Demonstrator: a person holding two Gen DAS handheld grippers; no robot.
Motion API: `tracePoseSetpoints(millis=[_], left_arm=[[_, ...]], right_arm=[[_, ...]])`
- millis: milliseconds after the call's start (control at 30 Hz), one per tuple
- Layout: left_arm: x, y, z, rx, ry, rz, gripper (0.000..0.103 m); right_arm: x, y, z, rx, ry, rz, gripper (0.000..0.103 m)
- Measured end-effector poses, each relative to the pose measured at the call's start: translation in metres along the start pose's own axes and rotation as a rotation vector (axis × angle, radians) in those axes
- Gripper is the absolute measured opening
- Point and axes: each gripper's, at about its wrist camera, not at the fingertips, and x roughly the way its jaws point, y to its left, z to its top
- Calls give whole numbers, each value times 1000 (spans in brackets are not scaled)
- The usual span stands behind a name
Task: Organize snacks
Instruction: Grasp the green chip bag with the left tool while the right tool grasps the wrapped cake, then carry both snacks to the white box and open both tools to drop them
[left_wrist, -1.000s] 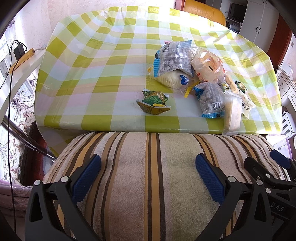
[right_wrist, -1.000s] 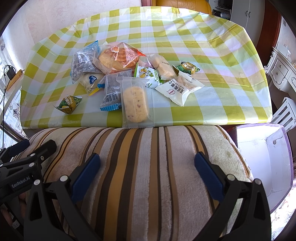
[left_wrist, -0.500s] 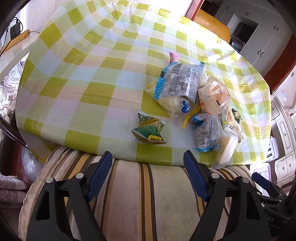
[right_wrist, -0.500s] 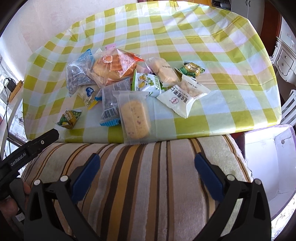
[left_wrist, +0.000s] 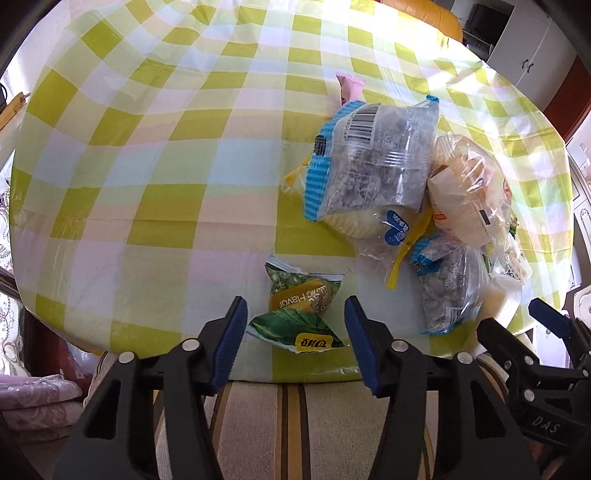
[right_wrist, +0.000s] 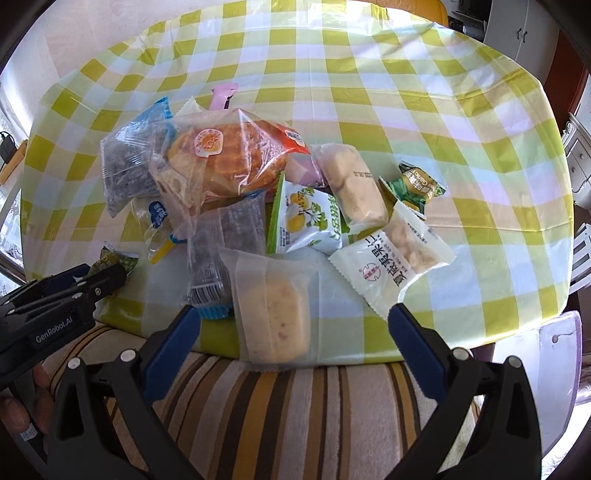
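Left gripper (left_wrist: 295, 334) fingers closing around, not touching, a green packet (left_wrist: 301, 314); right gripper (right_wrist: 293, 325) released. Clear wrapper (right_wrist: 275, 314) holds a cake at six o'clock of the snack pile (right_wrist: 236, 184) on the worktop (right_wrist: 443, 110).

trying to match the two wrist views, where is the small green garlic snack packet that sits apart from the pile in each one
Left wrist view: the green snack packet lies low in the middle, between the closing fingers of the left gripper, which do not touch it yet.
Right wrist view: it is at the far left edge, half hidden behind the left gripper.
Shared landmark: the yellow clip under the clear bread bag, just beside it.
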Motion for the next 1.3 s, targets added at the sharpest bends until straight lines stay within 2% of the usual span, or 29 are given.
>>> tracePoseSetpoints(millis=[67,200,267,367,667,833,1000,1167,1300], left_arm=[[3,-1,-1,6,15,4,41],[4,-3,-4,19,18,1,38],[3,-3,-5,19,12,-3,37],[-2,-4,-7,19,0,-10,36],[-30,-4,-11,0,-77,-39,36],[-50,-22,-12,32,-126,-78,36],[-61,-72,-12,130,-134,-189,36],[-58,-143,-19,262,-91,-329,36],[-52,-205,-29,384,-41,-414,36]], right_arm=[[5,0,2,-1,12,-6,89],[15,0,2,-2,53,0,78],[16,0,1,2,60,12,55],[16,-2,0,13,67,23,38],[-6,-15,1,62,19,73,35],[-31,-33,3,102,-31,96,35],[-62,-77,2,170,-78,77,35],[-82,-144,-12,269,-106,-34,35],[-77,-198,-38,356,-66,-117,35]])
